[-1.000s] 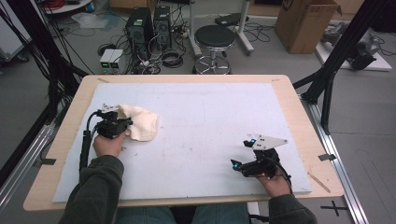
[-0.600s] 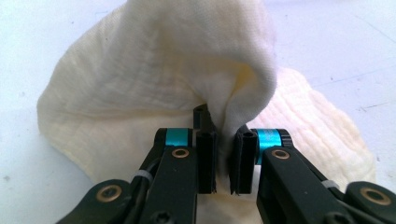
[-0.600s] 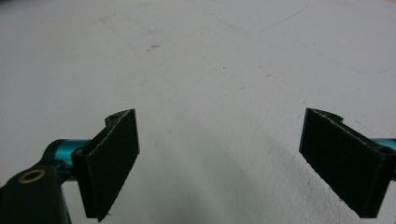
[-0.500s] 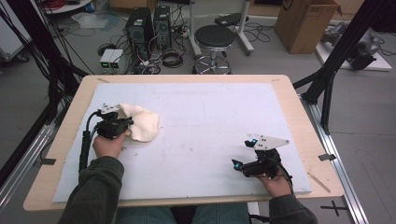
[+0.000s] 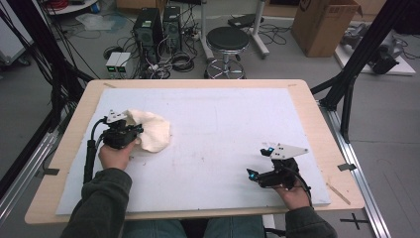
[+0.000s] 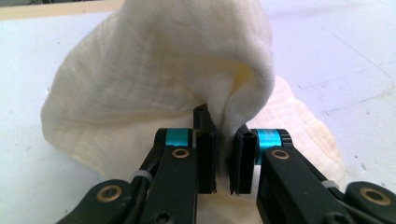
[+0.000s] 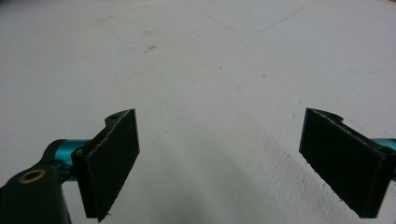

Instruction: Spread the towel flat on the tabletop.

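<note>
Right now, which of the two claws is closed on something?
The left claw, on the left of the high view: its jaws pinch a fold of the cream cloth. The right claw stands wide open over the bare white mat.

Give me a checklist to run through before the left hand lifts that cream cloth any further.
1. Left gripper fingers pinch a fold of the cream cloth: ok.
2. Part of the cloth already raised off the white mat: ok.
3. How deep the fold sits between the fingers: cannot tell.
4. Right gripper open, nothing between its fingers: ok.
5. Mat between the two grippers bare: ok.
</note>
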`<state>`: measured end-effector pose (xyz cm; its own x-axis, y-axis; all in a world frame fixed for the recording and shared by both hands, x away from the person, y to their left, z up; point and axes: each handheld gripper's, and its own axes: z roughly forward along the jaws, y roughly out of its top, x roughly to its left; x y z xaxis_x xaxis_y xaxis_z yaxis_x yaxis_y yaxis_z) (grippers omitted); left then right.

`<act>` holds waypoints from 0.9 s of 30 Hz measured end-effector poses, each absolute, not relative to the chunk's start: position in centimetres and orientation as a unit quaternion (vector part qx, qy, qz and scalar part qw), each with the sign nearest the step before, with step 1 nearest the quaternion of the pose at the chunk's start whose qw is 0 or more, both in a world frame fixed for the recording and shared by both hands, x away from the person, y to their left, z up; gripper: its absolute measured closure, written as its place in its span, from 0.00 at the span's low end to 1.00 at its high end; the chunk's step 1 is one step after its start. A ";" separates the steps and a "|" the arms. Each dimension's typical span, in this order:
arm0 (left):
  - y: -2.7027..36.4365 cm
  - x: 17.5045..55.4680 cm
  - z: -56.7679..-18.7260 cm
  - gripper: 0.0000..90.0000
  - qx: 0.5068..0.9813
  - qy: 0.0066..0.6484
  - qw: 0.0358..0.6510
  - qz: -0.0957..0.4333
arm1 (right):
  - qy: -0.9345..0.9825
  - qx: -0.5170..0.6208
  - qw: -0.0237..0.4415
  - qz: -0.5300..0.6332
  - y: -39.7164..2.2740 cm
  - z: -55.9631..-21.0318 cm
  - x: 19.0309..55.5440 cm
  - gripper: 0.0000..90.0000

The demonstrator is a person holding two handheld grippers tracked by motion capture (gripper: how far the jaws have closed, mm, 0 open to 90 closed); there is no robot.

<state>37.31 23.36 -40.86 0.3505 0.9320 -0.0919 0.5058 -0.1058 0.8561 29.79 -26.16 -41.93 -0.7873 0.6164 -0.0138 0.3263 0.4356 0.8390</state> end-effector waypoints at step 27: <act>19.0 35.8 -39.7 0.92 0.713 0.467 0.474 0.221 | 0.832 0.280 0.161 0.450 -26.0 -41.9 29.9 0.13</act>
<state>35.85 19.03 -39.68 0.4663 0.8755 -0.1264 0.4559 -0.1154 0.8825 29.87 -25.96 -41.92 -0.7913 0.6112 -0.0148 0.3221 0.4374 0.8396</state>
